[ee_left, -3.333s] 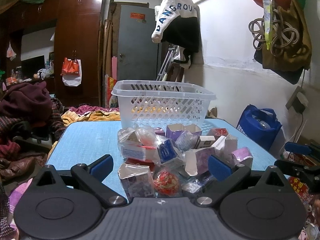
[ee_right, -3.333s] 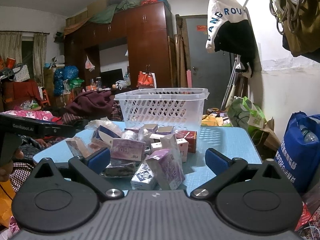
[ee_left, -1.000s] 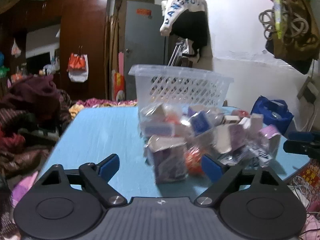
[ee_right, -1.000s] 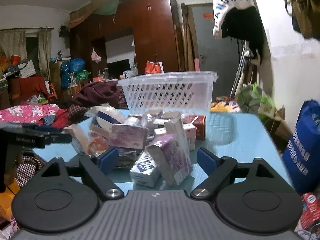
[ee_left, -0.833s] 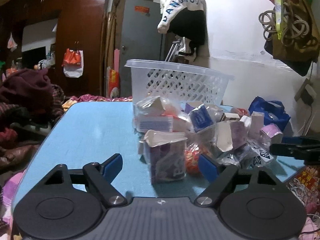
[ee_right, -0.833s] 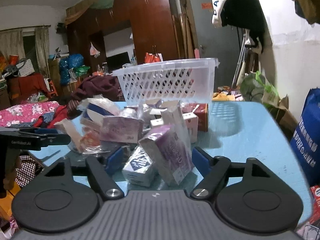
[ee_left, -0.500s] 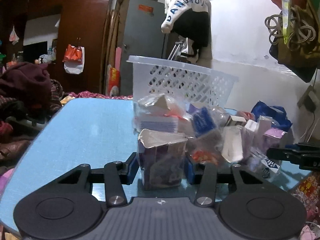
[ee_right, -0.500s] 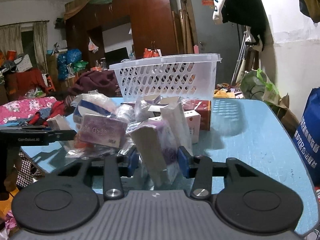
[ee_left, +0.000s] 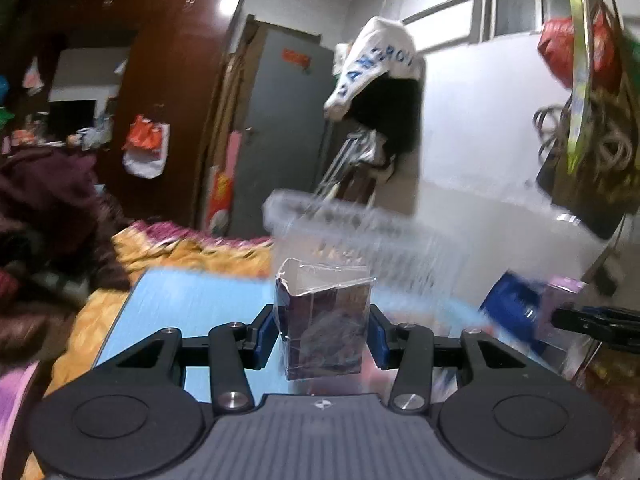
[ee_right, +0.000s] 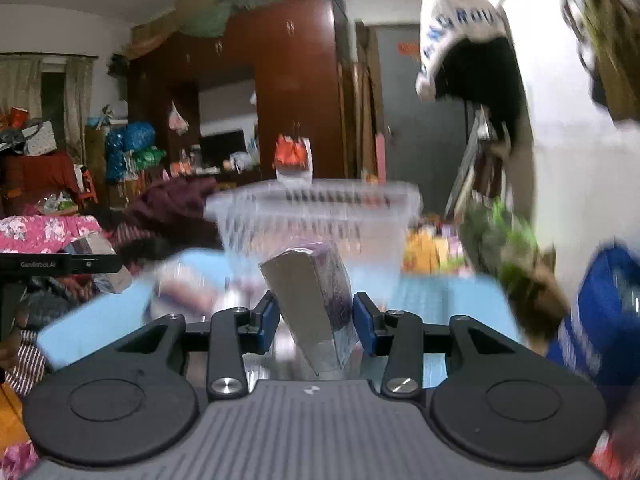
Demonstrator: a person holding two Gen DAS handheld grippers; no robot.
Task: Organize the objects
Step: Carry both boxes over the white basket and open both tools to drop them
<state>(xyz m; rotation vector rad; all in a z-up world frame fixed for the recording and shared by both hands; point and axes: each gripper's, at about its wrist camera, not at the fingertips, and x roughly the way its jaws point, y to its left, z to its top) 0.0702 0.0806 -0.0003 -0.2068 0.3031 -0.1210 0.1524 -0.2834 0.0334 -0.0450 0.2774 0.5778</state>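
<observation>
My left gripper [ee_left: 323, 336] is shut on a dark purple open-topped box in clear wrap [ee_left: 325, 320] and holds it above the blue table [ee_left: 192, 296]. My right gripper [ee_right: 314, 324] is shut on a tilted purple and grey box [ee_right: 316, 300], also lifted. The white slatted basket [ee_left: 360, 232] stands ahead at the table's far side, blurred in both views; it also shows in the right wrist view [ee_right: 320, 216]. The pile of small boxes [ee_right: 188, 292] is a blur below.
The right gripper with its box shows at the right edge of the left wrist view [ee_left: 592, 320]; the left gripper shows at the left of the right wrist view [ee_right: 60, 264]. A blue bag [ee_right: 600, 312] stands right of the table. Bedding and clothes lie left.
Both grippers closed on a box each, then lifted them off the pile. Both views now tilt upward with motion blur and the pile has dropped low in view.
</observation>
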